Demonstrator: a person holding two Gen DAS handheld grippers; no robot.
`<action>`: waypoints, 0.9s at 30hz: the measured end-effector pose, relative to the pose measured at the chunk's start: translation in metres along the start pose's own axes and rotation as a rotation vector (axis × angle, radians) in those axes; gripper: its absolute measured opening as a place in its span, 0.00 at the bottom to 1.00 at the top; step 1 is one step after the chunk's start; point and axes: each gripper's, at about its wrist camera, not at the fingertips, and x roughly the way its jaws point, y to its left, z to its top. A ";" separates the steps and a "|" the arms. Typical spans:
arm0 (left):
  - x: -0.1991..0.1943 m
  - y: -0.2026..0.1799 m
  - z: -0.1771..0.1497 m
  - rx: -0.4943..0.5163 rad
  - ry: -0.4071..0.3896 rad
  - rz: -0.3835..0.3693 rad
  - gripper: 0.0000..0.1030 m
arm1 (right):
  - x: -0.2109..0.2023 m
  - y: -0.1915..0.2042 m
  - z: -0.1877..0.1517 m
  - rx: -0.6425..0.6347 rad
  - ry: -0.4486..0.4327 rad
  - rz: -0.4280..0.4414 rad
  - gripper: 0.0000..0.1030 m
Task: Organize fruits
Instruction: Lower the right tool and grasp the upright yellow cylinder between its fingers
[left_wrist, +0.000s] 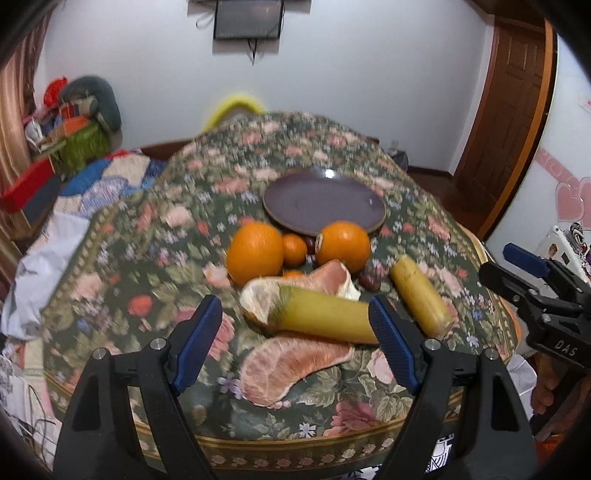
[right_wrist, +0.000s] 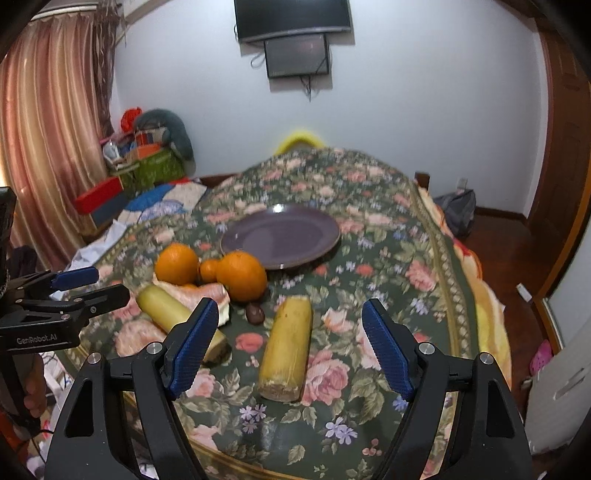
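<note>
White walls, a dark wall-mounted screen (right_wrist: 293, 18) and pink pleated curtains (right_wrist: 48, 129) frame the floral-cloth desk (right_wrist: 388, 258), where oranges (right_wrist: 242, 275), pomelo pieces (left_wrist: 291, 369) and yellow cane sections (right_wrist: 286, 349) lie just before an empty purple plate (right_wrist: 280, 236). Both claws gape, gripping nothing: left claw (left_wrist: 295, 343) reads "GenRobot.AI", right claw (right_wrist: 288, 347) "DAS".

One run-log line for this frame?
left claw: open, empty | right claw: open, empty | plate: bare | fruit beside plate, none moved

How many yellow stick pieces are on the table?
2. One yellow piece lies alone between the right gripper's fingers. The other yellow piece lies across the pomelo segments, near the left gripper.
</note>
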 end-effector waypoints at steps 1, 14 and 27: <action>0.007 0.000 -0.002 -0.007 0.026 -0.012 0.80 | 0.005 0.000 -0.002 0.000 0.014 0.003 0.76; 0.055 -0.019 -0.014 -0.012 0.147 -0.057 0.86 | 0.049 -0.010 -0.019 0.016 0.150 0.046 0.73; 0.079 -0.030 -0.004 -0.041 0.152 -0.027 0.94 | 0.062 -0.019 -0.029 0.050 0.190 0.129 0.44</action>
